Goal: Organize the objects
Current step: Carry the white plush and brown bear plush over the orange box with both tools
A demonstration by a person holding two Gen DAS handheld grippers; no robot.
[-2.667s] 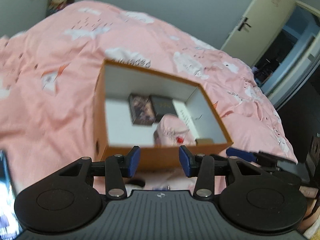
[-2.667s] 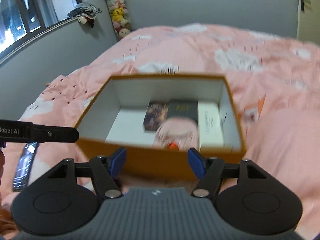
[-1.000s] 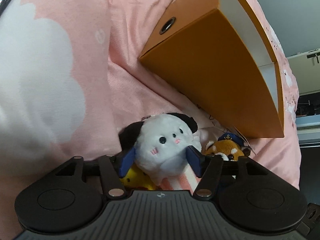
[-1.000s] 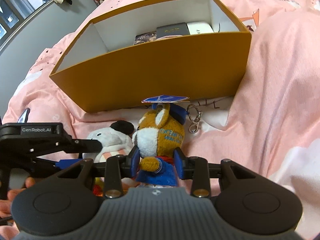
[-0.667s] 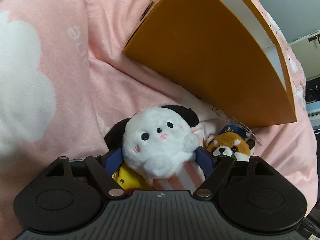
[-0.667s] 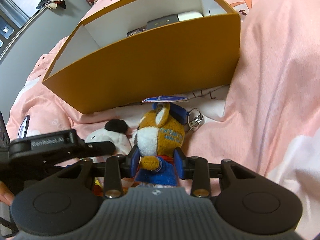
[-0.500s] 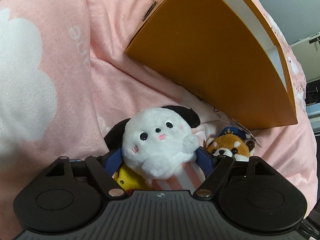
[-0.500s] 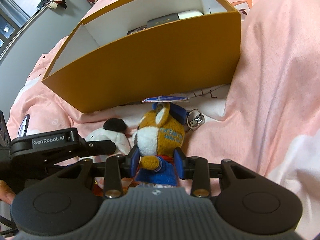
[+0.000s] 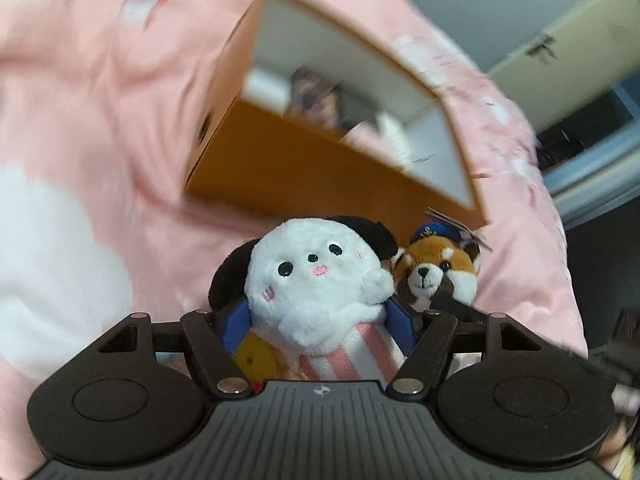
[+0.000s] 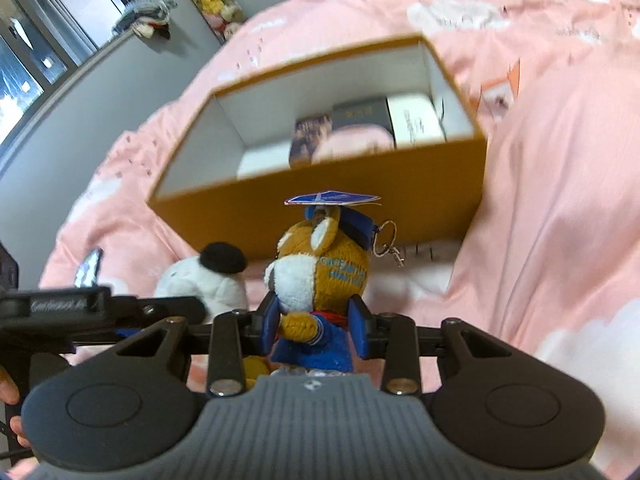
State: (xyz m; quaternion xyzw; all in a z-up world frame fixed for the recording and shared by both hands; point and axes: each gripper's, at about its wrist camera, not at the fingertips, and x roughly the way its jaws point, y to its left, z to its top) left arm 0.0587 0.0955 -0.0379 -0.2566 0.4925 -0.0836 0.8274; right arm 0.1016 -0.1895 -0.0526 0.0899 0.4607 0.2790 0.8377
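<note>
My left gripper [image 9: 318,322] is shut on a white plush dog [image 9: 316,276] with black ears and a pink-striped body, held above the bedspread. My right gripper [image 10: 316,322] is shut on a red panda plush [image 10: 324,276] in a blue sailor suit with a paper tag and key ring; it also shows in the left wrist view [image 9: 436,268]. The white dog shows at the left in the right wrist view [image 10: 200,280]. Both toys are held just in front of the near wall of an open orange box [image 10: 320,200], which also shows in the left wrist view [image 9: 320,172].
Inside the box lie a dark patterned card box [image 10: 310,136], a black box [image 10: 360,114], a white box [image 10: 416,124] and a pink soft item [image 10: 352,144]. A pink cloud-print bedspread [image 10: 560,200] surrounds it. A phone [image 10: 88,266] lies at the left. A door [image 9: 560,48] stands beyond the bed.
Both grippers have risen with their toys off the bedspread. The box interior has come into view over its near wall. The left view is blurred by motion.
</note>
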